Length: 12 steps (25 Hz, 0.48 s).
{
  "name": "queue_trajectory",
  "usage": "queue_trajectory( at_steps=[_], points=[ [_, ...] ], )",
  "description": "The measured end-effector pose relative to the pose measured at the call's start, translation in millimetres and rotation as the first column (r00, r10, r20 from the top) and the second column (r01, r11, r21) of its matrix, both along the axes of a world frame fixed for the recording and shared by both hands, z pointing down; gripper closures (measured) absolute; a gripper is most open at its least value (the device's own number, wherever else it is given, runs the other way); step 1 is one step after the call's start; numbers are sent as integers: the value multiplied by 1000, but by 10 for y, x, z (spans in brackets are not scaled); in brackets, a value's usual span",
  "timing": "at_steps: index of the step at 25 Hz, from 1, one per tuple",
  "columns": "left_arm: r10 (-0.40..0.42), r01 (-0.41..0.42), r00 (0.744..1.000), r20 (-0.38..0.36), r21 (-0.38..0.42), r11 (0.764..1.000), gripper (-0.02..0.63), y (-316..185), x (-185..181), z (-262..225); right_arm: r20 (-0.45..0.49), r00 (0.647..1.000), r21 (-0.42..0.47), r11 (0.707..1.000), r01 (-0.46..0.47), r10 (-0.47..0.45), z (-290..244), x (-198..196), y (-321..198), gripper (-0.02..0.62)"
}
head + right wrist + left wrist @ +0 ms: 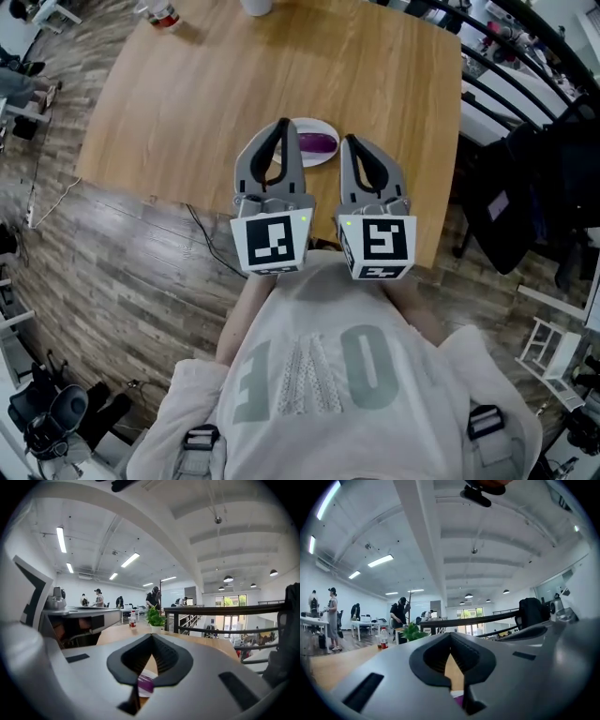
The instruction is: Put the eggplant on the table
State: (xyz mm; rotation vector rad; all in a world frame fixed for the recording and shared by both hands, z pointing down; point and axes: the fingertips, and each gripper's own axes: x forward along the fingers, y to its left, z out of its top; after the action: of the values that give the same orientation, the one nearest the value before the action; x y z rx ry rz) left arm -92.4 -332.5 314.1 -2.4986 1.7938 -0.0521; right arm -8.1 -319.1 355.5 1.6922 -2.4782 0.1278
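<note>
Nothing is done yet: the eggplant (317, 143) lies on its white plate (325, 125). The left gripper (283, 124) and right gripper (349, 140) hover nearby, jaws together, empty.

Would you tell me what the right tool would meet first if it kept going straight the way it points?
Probably the bare table. The right tool is shut and aims just right of the plate with the eggplant, which sits below its line; depth is unclear.

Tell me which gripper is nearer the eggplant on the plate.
Left, narrowly. The left gripper overlaps the plate right beside the eggplant; the right gripper sits just off the plate, on the other side.
</note>
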Motion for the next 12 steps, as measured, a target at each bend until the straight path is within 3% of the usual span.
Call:
queue_trajectory(
  at_steps=[12],
  points=[
    [85,-85,996,-23,18,996,597,100,190,-91,19,1000,15,1000,-9,9,-47,36,110,577]
  ],
)
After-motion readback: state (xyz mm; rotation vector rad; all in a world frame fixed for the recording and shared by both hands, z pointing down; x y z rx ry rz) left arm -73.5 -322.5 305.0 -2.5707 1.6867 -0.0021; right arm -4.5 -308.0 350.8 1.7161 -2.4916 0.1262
